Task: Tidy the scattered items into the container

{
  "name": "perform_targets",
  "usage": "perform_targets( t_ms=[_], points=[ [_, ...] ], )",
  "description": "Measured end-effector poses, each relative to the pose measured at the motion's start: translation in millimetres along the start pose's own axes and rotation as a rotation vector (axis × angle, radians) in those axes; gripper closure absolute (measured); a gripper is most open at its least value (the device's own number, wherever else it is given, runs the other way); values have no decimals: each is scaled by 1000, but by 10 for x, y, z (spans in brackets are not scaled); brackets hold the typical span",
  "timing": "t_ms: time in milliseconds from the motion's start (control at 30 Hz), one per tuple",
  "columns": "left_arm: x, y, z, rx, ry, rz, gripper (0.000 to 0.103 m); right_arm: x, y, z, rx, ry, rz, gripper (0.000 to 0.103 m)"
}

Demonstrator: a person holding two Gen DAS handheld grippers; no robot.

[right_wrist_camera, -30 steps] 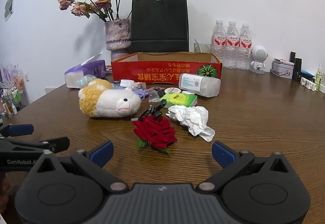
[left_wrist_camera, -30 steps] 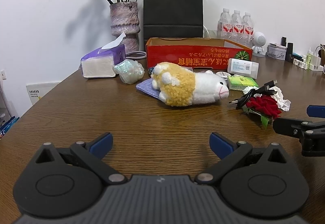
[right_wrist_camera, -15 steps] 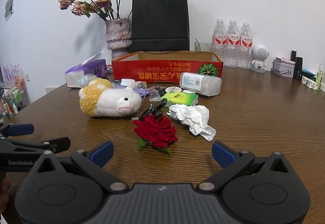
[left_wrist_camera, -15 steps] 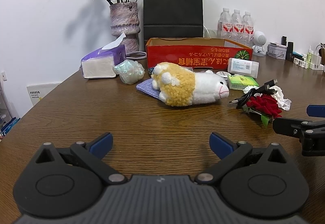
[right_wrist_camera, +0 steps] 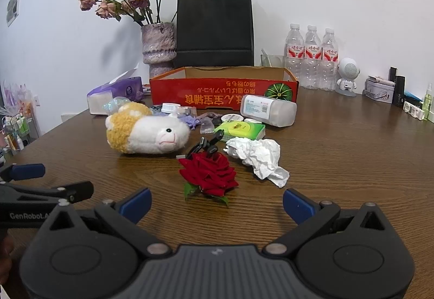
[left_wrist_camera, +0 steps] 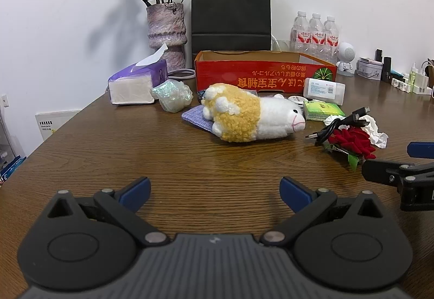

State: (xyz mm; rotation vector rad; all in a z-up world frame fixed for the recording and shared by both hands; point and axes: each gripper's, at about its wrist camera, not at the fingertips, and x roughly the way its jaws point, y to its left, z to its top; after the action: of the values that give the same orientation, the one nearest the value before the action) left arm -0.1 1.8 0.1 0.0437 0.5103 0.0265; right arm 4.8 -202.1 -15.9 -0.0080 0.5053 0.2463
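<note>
A red cardboard box stands open at the back of the wooden table. In front of it lie a yellow-and-white plush sheep, a red rose, a black cable, a crumpled tissue, a green packet, a white bottle on its side and several small bits. My left gripper is open and empty, well short of the sheep. My right gripper is open and empty, just short of the rose.
A purple tissue box, an iridescent wrapped lump, a vase of dried roses, a black paper bag and three water bottles stand around the box. Small gadgets line the back right.
The right gripper has crept slightly toward the rose. The left gripper has barely moved.
</note>
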Motion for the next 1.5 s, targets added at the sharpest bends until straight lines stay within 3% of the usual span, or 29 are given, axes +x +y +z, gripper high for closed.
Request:
perform_targets(
  t_ms=[167,333,633,867,1067,1267,1500],
  points=[
    [9,-3,15,9,4,-16,0,9,35,3,-25,12,19,0],
    [45,36,110,-30,39,-80,0,27,118,50,-98,17,22,0],
    [94,-37,504,-61,18,-148,0,186,90,239,-156,60,74,5],
    [280,-99,622,-49,32,-129,0,355,93,316,-160,81,83,11],
    [456,-88,677,-71,42,-122,0,541,86,348,-144,124,96,24],
    [666,-63,834,-98,54,-105,0,639,35,374,-120,146,96,25],
    [1114,131,1091,-231,169,-73,0,727,7,425,-111,163,94,37]
  ],
)
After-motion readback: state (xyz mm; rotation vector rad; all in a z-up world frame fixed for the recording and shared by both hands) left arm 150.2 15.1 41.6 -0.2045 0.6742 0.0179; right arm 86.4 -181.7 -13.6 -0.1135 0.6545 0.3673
